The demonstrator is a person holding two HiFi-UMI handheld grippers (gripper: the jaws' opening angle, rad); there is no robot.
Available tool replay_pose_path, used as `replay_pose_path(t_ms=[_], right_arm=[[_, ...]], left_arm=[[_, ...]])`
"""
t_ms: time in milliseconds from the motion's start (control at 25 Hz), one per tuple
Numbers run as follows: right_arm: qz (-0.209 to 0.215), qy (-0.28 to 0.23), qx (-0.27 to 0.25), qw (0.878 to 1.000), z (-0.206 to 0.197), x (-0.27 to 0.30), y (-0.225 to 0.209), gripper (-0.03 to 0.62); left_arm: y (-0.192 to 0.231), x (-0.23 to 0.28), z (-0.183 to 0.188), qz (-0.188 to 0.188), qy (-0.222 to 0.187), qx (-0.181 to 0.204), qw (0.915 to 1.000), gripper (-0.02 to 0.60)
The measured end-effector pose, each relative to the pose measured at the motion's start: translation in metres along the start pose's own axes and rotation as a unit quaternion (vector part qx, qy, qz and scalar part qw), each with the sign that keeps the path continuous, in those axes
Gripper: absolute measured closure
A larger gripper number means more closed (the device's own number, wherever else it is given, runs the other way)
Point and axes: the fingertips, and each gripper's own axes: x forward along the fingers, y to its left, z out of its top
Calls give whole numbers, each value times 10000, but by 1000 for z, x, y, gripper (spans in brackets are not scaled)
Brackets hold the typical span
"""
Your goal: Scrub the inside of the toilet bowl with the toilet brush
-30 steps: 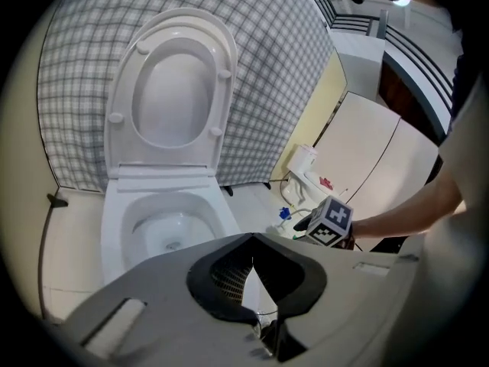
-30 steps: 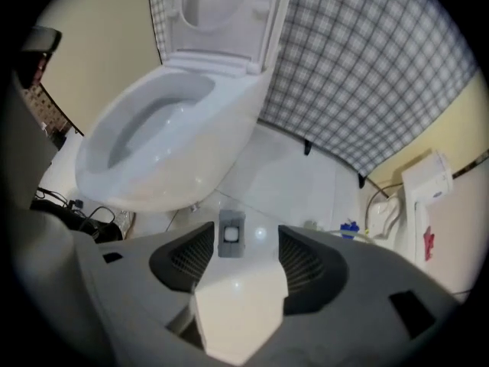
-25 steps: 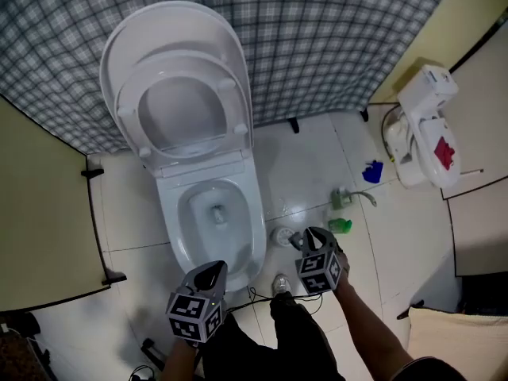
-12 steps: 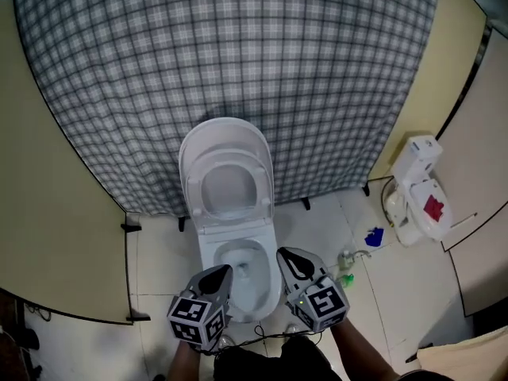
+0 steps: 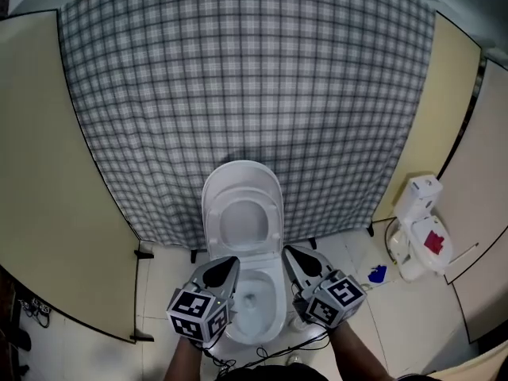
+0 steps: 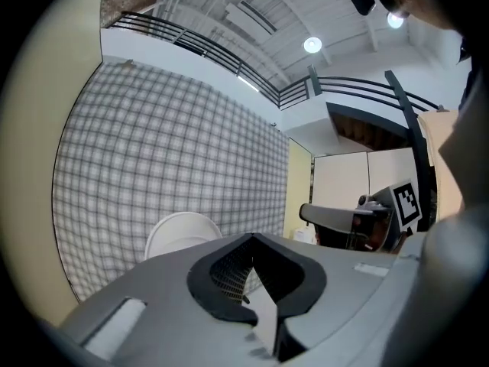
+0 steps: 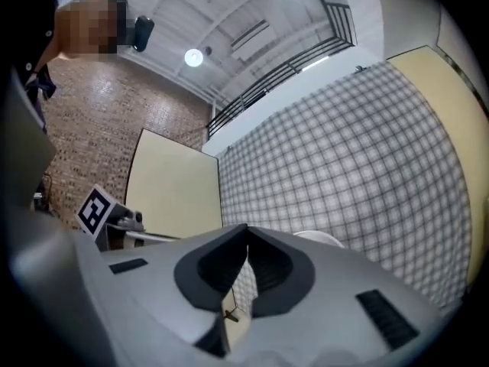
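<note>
Head view: toilet bowl (image 5: 274,312) low centre, lid (image 5: 242,182) raised against checked curtain (image 5: 238,94). Left tool (image 5: 225,267) in front of bowl's left rim, right tool (image 5: 298,257) in front of right rim, bowl showing between them. Both point level toward curtain. Left tool: jaws pressed together, nothing between. Right tool: jaws just been closing, now pressed together, nothing between. Blue item (image 5: 378,275) on floor right of toilet, near white unit (image 5: 421,228).

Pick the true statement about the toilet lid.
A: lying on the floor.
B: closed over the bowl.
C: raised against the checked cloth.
C: the lid stands upright against the checked cloth, leaving the bowl open.
</note>
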Motion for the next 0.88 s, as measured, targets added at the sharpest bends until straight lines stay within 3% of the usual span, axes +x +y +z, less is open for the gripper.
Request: replay_pose_path(t_ms=[160,480,640,880], right_arm=[[-20,217,-122,9997,-2,1,6,585],[384,668,42,9970,-19,-6,16,583],[186,742,35,9971,-18,3,8,583],[286,937,171,9950,-6,1,-9,583]], left_arm=[[-7,1,5,-45,2,80,10000,572],[-24,7,-3,-82,-10,3,10000,572],[-15,15,1,-194,-10,-33,9998,572],[-25,31,14,-94,153,-138,9997,572]])
